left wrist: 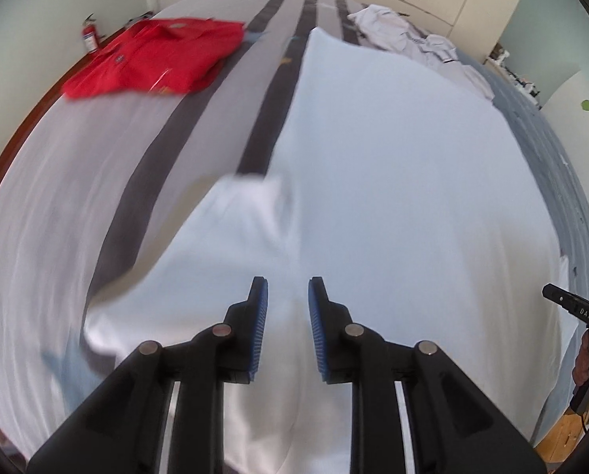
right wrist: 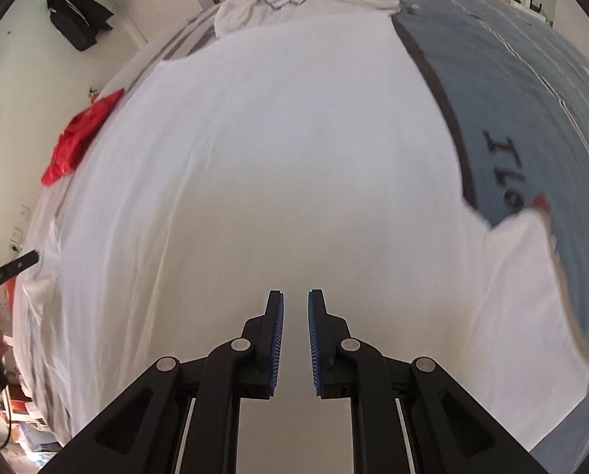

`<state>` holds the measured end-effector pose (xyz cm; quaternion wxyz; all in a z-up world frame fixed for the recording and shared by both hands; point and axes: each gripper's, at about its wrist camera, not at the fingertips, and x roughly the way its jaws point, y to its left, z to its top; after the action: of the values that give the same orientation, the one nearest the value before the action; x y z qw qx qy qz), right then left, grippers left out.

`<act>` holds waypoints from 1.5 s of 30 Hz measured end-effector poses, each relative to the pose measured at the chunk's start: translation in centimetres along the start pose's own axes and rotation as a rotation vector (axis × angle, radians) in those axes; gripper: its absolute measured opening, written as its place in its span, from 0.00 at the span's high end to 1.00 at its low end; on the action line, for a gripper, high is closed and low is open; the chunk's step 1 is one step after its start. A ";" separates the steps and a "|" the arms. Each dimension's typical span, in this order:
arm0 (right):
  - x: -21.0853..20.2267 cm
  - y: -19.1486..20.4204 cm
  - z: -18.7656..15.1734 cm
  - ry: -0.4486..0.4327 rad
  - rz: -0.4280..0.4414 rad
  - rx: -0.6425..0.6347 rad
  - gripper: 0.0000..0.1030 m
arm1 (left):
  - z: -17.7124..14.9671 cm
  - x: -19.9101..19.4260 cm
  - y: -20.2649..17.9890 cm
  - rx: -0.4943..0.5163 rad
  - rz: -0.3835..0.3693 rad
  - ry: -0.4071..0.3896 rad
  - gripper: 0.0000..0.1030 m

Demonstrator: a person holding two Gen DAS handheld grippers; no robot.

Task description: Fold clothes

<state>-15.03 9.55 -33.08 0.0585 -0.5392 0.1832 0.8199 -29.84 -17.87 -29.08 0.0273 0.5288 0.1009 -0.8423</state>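
Observation:
A white garment [left wrist: 373, 158] [right wrist: 294, 138] lies spread lengthwise on the bed, reaching from under both grippers to the far end. One sleeve [left wrist: 199, 245] sticks out to the left and the other sleeve [right wrist: 531, 296] to the right, both blurred. My left gripper [left wrist: 287, 282] is at the near edge with its jaws a little apart; cloth runs between them, and the pads do not visibly press it. My right gripper [right wrist: 295, 294] has its jaws nearly together on the same near edge.
The bed cover [left wrist: 57, 197] is grey with dark stripes, and blue [right wrist: 531, 98] on the right. A folded red garment [left wrist: 156, 55] [right wrist: 77, 142] lies far left. A pile of white clothes [left wrist: 405, 31] [right wrist: 294, 0] sits at the far end. A fire extinguisher [left wrist: 90, 35] stands by the wall.

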 end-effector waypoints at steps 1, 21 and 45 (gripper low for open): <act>0.3 0.1 -0.6 0.005 0.008 0.015 0.89 | -0.6 0.1 0.5 -0.013 0.007 0.005 0.82; -0.9 -3.1 -5.0 -0.058 -0.150 0.067 0.80 | -4.1 1.1 9.3 0.000 0.025 0.001 0.78; 0.3 -3.5 -4.8 -0.005 -0.199 0.067 0.79 | -2.6 -2.9 18.2 -0.328 -0.128 -0.079 0.72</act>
<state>-9.96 10.97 -35.84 0.1581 -0.5503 0.1557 0.8050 -23.46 -35.32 -30.16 0.0636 0.4763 0.2694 -0.8346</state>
